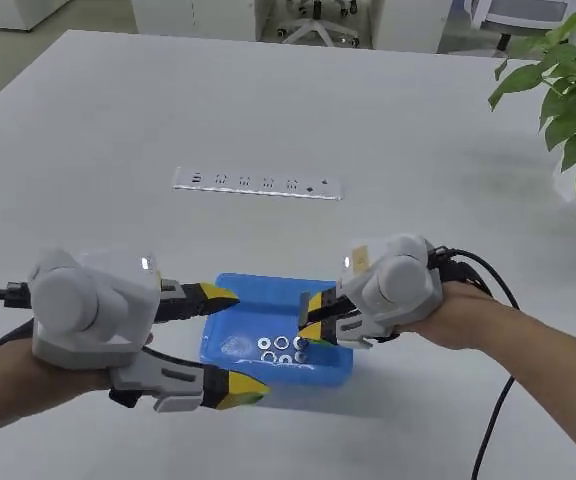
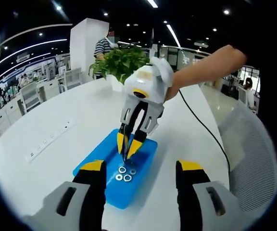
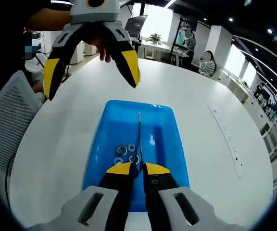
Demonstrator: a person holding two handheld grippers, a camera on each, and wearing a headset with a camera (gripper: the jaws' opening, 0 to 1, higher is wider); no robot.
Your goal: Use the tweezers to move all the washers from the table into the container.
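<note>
Blue plastic container (image 1: pixel 253 300), a shallow rectangular tray, rests on the white table (image 1: pixel 268 110) close to the person. Several metal washers (image 1: pixel 282 346) lie in a loose cluster on its floor (four can be counted in the left gripper view).

Right gripper (image 1: pixel 311 313): yellow-tipped jaws clenched on the tweezers (image 3: pixel 139 139), which are pinched between them at the handle end. In the right gripper view the thin shaft runs straight forward over the tray floor, passing just beside the washers. In the left gripper view the same tool points down at the cluster; whether its tip touches a washer or the floor cannot be told.

Left gripper (image 1: pixel 230 340): jaws spread wide and released, grasping nothing. One jaw sits over the near left corner of the container and the other over its left rim.

Beyond the tray, well apart from it, a white power strip (image 1: pixel 258 184) lies flat on the table; the small dark marks along its face are too small to read. A green leafy plant (image 1: pixel 568 90) stands at the table's right edge. A black cable (image 1: pixel 498 400) trails from the right gripper towards the person.
</note>
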